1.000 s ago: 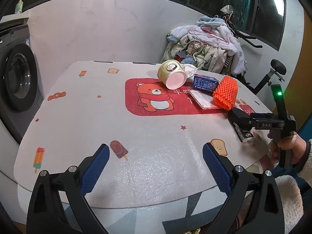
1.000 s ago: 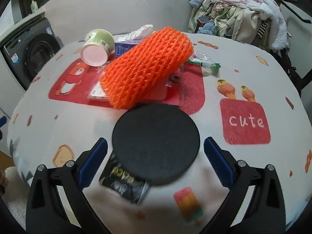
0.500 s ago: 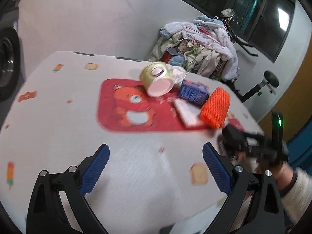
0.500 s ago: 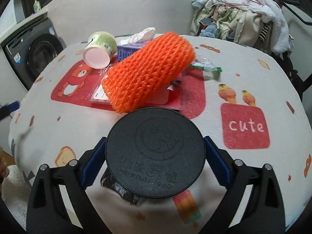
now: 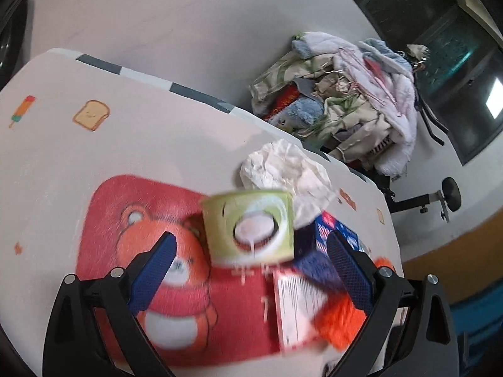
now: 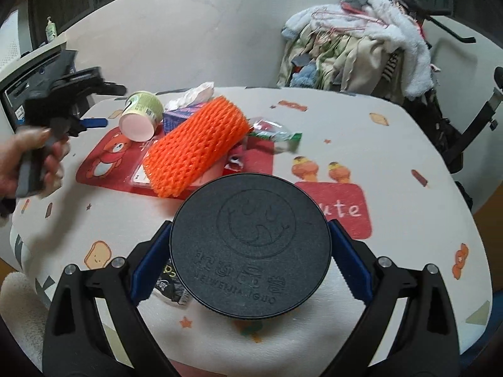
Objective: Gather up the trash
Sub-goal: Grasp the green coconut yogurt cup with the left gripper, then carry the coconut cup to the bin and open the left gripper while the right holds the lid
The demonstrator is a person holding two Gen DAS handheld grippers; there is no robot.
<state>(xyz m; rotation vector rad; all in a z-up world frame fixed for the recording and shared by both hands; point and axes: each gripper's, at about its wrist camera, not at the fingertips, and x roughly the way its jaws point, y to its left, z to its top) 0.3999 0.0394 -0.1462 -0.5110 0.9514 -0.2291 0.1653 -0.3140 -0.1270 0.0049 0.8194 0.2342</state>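
- Left wrist view: left gripper (image 5: pixel 250 262) has its jaws spread wide with nothing between them; the green cup (image 5: pixel 248 226) lies on its side just beyond them, on the table (image 5: pixel 56 157); print blurred.
- Right wrist view: right gripper (image 6: pixel 250 259) is clamped on the black round lid (image 6: pixel 250 245); orange foam net (image 6: pixel 198 147) lies beyond; mat reads "ute".

- The left gripper (image 5: pixel 250 253), well back near the table's edge a second ago, is now brought close up to the cup (image 5: pixel 248 224), which lies just ahead of its open jaws and partly between them.
- The left view is now tilted and blurred.
- The lid (image 6: pixel 250 245), lying on the table between the right gripper's (image 6: pixel 250 259) spread fingers a second ago, is now clamped between them and appears raised off the cloth.
- The black wrapper (image 6: pixel 171 284), once half covered by the lid, is now seen below its left edge.
- The hand (image 6: pixel 30 163) holding the left gripper is now seen at the left of the right view.
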